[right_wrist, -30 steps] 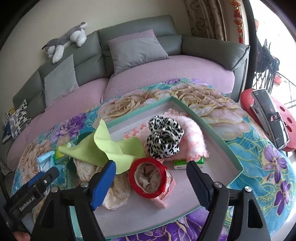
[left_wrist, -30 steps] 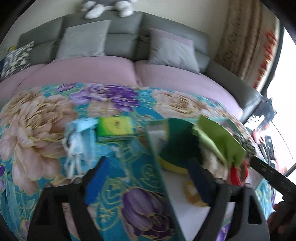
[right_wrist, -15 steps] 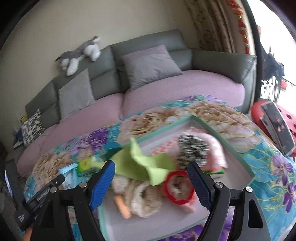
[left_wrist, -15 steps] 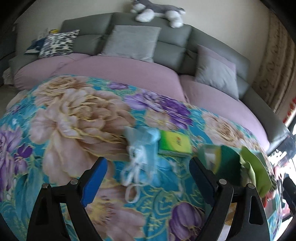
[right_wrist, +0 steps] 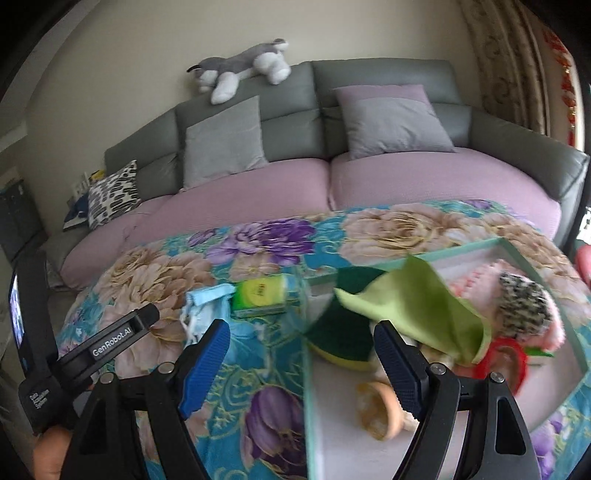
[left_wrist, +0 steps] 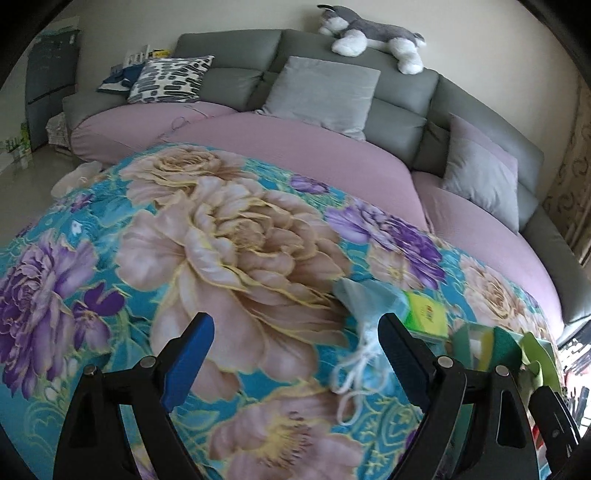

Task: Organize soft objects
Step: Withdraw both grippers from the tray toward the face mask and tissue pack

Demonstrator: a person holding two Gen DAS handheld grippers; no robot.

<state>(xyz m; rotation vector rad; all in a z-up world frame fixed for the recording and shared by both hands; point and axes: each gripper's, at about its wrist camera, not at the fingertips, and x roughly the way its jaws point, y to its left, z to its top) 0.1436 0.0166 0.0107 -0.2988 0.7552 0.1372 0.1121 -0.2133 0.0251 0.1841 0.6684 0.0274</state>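
Observation:
A light blue face mask (left_wrist: 369,299) with white loops and a green tissue pack (left_wrist: 424,314) lie on the floral cloth. A pale green tray (right_wrist: 406,260) to their right holds a green cloth (right_wrist: 417,306), a dark green and yellow sponge (right_wrist: 343,339), a leopard scrunchie (right_wrist: 524,302), pink fluffy fabric and a red-rimmed item (right_wrist: 506,362). My left gripper (left_wrist: 295,350) is open and empty, just left of the mask. My right gripper (right_wrist: 301,362) is open and empty over the tray's left edge. The mask (right_wrist: 205,302) and pack (right_wrist: 260,295) show in the right wrist view too.
A grey and pink sofa (left_wrist: 295,147) curves behind the table, with grey cushions (left_wrist: 325,92), a patterned cushion (left_wrist: 170,79) and a plush dog (left_wrist: 369,35) on its back. The left gripper's body (right_wrist: 92,350) shows at the left of the right wrist view.
Both grippers have swung left. The tray has slid to the right edge of the left wrist view, and the mask and tissue pack have come into the right wrist view.

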